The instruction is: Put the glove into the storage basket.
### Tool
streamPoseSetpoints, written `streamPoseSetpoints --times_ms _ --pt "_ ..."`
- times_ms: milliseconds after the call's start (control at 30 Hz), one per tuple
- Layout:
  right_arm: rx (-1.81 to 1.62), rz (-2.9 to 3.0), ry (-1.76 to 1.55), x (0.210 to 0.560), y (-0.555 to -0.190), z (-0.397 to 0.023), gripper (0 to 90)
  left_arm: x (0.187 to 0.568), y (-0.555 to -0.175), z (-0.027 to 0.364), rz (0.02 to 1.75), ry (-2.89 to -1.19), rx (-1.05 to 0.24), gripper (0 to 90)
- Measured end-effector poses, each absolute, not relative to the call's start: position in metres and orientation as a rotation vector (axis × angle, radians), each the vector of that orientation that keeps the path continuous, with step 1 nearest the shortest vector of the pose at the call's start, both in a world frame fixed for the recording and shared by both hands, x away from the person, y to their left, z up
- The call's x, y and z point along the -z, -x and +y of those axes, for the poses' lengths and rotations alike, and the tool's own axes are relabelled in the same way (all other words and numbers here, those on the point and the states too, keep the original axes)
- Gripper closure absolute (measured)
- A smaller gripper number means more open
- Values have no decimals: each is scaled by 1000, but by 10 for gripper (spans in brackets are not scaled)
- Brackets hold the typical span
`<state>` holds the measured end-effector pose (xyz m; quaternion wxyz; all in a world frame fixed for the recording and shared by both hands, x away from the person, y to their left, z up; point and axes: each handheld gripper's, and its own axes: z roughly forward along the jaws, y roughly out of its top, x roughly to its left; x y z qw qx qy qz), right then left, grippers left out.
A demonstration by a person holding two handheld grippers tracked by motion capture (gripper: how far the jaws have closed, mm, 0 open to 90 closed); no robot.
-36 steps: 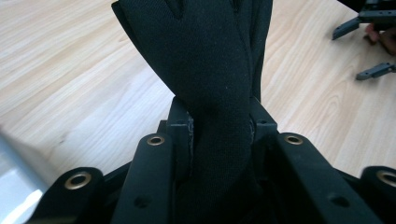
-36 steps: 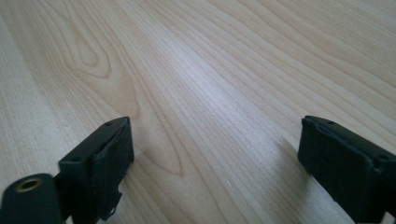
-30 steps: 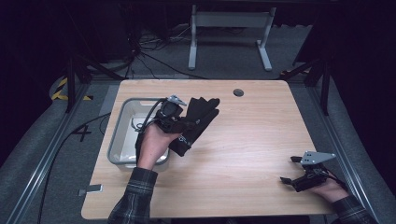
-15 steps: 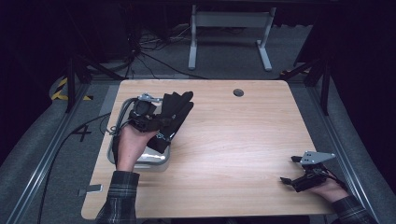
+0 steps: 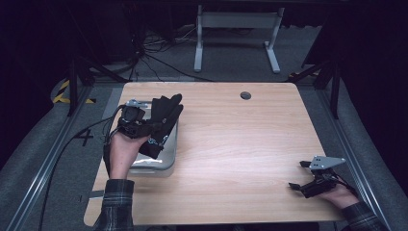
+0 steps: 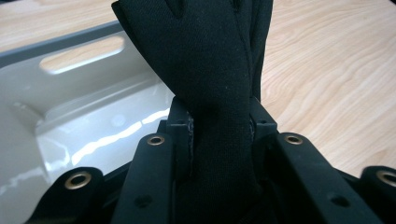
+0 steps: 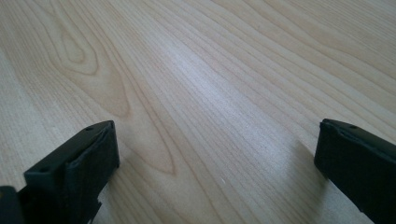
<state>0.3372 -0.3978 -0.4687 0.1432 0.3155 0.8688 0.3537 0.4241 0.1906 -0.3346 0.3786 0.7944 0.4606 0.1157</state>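
A black glove (image 5: 165, 117) hangs from my left gripper (image 5: 147, 126), which is shut on it above the silver metal tray (image 5: 164, 158) at the table's left side. In the left gripper view the glove (image 6: 212, 70) is pinched between the two jaws of the left gripper (image 6: 219, 128) and rises away from them, with the tray (image 6: 70, 116) below and to the left. My right gripper (image 5: 302, 179) rests low near the table's front right corner. In the right gripper view my right gripper (image 7: 217, 156) stands wide open over bare wood, nothing between its jaws.
The wooden table (image 5: 240, 144) has a round cable hole (image 5: 246, 95) near its back edge. A cable (image 5: 72, 144) trails from the left gripper off the table's left side. A metal stand (image 5: 235, 33) sits on the floor behind the table.
My left gripper has carried the glove leftward, from over the tray's right edge to over the tray's middle. The right gripper has stayed in place.
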Motion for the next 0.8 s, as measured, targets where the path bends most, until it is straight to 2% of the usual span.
streamPoseSetpoints --times_ms 800 --pt "-1020 2507 -908 469 -337 -398 3 391 -451 205 1321 -2052 -229 699"
